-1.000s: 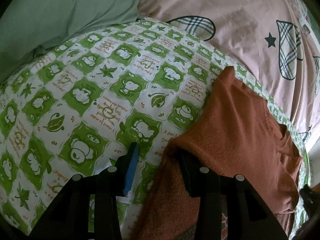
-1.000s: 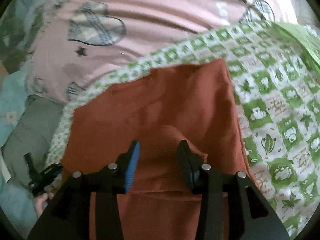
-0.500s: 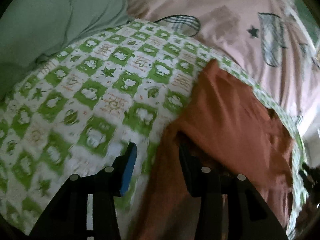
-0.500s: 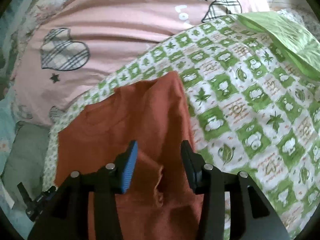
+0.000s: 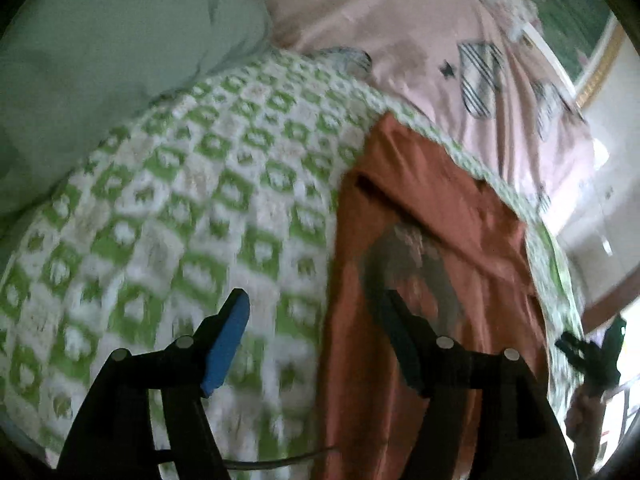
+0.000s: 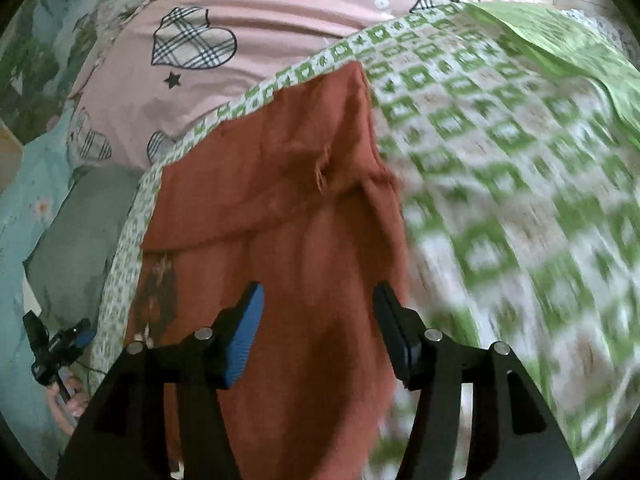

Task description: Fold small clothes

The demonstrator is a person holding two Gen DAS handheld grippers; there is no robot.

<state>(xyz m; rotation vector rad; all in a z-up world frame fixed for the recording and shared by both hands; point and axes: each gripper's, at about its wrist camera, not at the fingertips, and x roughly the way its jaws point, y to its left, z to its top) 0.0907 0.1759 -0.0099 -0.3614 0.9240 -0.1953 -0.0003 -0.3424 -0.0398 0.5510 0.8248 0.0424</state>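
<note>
Rust-orange knit garment (image 6: 280, 208) lay spread along one edge of the green-and-white checked blanket (image 6: 500, 168) that covered the bed, its far corner nearly reaching the blanket's border beside the pink sheet printed with plaid hearts (image 6: 248, 12). From my right wrist camera I saw a fold line running across the garment's middle, with a small frayed tuft on it, and a dark printed patch near its left side. My right gripper (image 6: 318, 314) hung over the near part of the cloth, its blue-padded finger and black finger spread wide, nothing between them. My left gripper (image 5: 314, 322) was likewise wide apart and empty, straddling the garment's edge: the blue pad over the blanket, the black finger over the orange cloth by a grey print. That view was smeared, so whether either fingertip touched fabric I could not tell. A pale green pillow (image 5: 120, 60) sat at the blanket's far corner.
</note>
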